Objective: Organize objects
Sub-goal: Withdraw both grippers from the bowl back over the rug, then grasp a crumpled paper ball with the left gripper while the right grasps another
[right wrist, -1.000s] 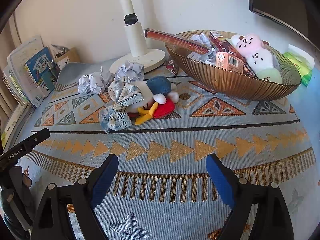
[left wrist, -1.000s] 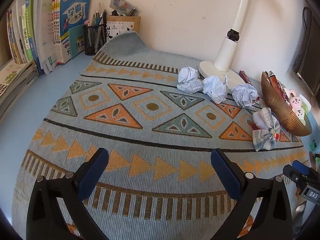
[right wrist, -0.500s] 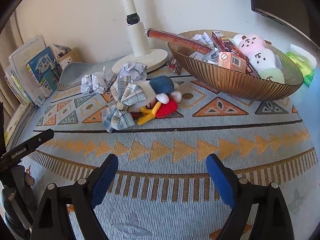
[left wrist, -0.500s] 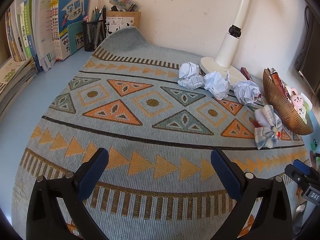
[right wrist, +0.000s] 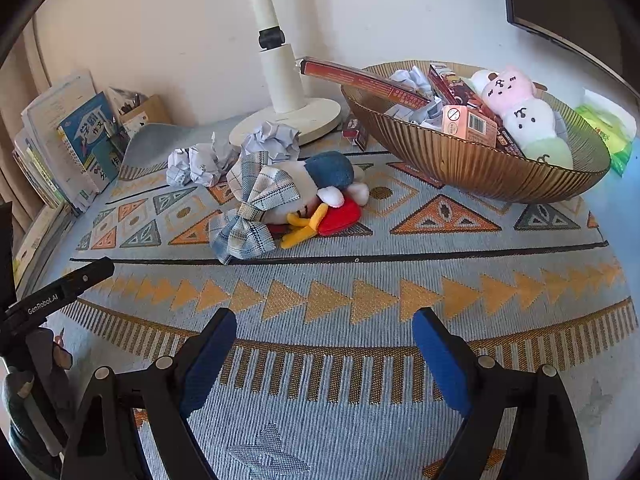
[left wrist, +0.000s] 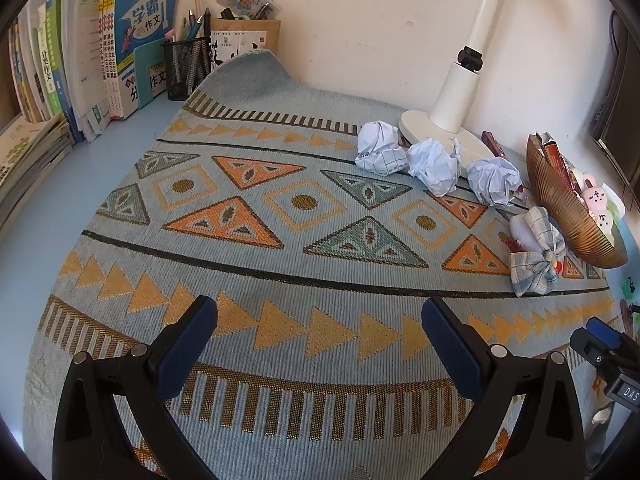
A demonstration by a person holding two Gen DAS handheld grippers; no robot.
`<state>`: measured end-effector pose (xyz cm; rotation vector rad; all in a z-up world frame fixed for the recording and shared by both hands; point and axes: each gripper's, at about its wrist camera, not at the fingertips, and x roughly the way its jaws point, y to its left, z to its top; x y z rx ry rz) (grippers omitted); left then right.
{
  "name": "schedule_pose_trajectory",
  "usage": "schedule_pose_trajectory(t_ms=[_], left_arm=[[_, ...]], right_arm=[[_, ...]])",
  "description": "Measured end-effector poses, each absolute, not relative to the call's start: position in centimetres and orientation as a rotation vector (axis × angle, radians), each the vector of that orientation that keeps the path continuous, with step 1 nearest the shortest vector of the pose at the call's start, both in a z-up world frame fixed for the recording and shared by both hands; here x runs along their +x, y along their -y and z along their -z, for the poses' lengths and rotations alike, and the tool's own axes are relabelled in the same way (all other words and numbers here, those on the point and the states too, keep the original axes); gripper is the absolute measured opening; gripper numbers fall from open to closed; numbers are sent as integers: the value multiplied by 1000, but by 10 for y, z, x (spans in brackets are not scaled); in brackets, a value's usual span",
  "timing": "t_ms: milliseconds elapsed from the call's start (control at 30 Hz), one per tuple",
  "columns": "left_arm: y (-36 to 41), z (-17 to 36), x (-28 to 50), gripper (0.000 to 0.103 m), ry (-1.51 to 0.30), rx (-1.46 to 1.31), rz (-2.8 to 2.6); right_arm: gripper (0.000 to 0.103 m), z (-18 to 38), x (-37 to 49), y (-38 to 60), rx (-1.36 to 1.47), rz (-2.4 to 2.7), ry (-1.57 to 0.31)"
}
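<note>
Both grippers (left wrist: 319, 322) (right wrist: 324, 334) spread, empty – over patterned mat (left wrist: 280, 240), blue desk (left wrist: 32, 240), cream wall (left wrist: 360, 20)

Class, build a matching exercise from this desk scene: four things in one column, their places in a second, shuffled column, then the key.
Things:
1. pink and white plush toy
2. duck plush with plaid bow
3. three crumpled paper balls
4. black mesh pen holder

Places:
A. lying on the patterned mat, in front of the bowl
B. beside the upright books
C. inside the ribbed golden bowl
D. by the white lamp base

Pairs: 1-C, 2-A, 3-D, 4-B
</note>
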<state>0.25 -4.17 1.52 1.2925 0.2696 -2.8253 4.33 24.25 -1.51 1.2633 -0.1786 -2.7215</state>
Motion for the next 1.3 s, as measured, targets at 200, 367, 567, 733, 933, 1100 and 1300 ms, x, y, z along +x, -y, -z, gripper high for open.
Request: schedule_pose_trajectory(t_ms=[200,367,567,733,933,1100,1300], left_arm=[[42,-14,2,102,-271,1299,2825],[40,-15,2,102,-245,1291,2822],[22,-38,-25,102,152,1245,2920],[17,-33,-85,102,381,1282,2996],[31,-25,-137,102,284,1354,3118],[18,-20,-163,102,400,1399,3163],[3,-12,-170,58,487,1490,3205]], right_arm=[[89,15,44,-242,1260,2720,179],[89,13,45,-242,1250,2742,166],[89,-24,27,-224,1153,2611,179],[88,-55,-39,-175,1142,2476,208],[77,-38,-124,-129,1256,2424,129],[61,-11,-160,-121,1350,2373,110],[41,-9,-156,-108,1336,2439,-43]])
